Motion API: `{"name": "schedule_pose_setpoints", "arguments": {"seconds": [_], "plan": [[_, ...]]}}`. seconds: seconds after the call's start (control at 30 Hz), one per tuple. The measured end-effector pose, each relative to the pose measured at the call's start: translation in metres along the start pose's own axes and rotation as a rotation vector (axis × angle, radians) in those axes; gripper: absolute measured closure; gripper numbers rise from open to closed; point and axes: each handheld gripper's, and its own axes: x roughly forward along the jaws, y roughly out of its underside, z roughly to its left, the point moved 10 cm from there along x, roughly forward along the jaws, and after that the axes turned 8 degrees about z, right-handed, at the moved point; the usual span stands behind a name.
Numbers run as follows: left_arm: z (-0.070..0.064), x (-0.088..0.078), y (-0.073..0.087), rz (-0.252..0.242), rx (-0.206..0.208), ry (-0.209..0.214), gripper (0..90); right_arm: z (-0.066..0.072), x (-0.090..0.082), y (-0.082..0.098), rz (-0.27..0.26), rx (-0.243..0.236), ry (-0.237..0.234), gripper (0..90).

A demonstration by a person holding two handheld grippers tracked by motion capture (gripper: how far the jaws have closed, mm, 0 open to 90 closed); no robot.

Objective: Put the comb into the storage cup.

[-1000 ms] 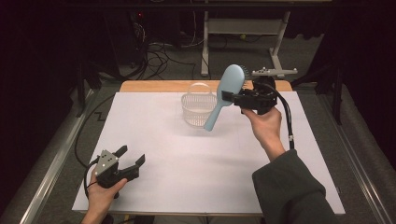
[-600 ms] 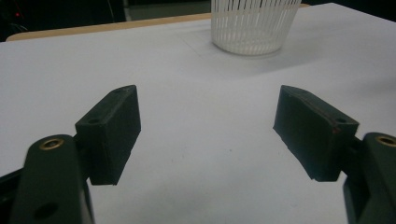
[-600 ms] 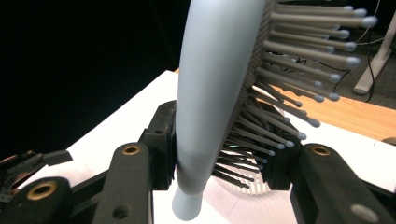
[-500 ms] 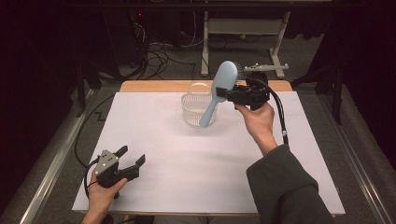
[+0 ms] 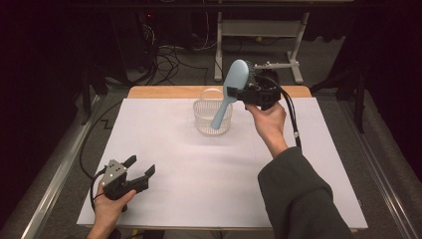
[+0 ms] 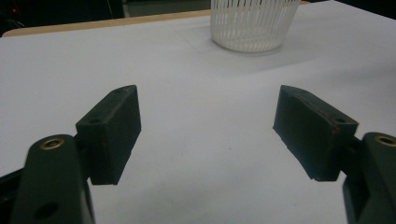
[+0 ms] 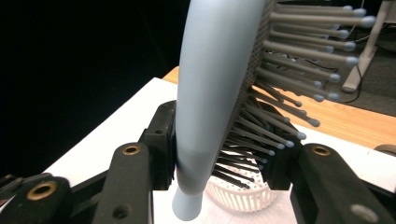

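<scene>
Right gripper clamped on a light, stiff plastic hairbrush at its head, handle hanging above the basket; its smooth back may slip; left gripper open, empty.

Pale-blue hairbrush tilted above white basket

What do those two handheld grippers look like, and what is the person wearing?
Both grippers are black with blocky jaws and brass-coloured screw holes. The left gripper carries a grey three-cornered plate; a black cable trails from the right gripper. The right arm has a dark grey sleeve.
</scene>
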Motion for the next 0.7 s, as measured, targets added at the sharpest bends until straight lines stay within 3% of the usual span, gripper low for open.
{"name": "schedule_pose_setpoints", "arguments": {"seconds": [0.4, 0.7], "plan": [[-0.001, 0.000, 0.000, 0.002, 0.006, -0.002, 24.0, -0.003, 0.012, -0.018, -0.019, -0.006, 0.050, 55.9], [0.000, 0.001, 0.000, 0.003, 0.001, -0.002, 24.0, -0.010, 0.024, -0.024, -0.016, 0.017, 0.080, 55.7]]}}
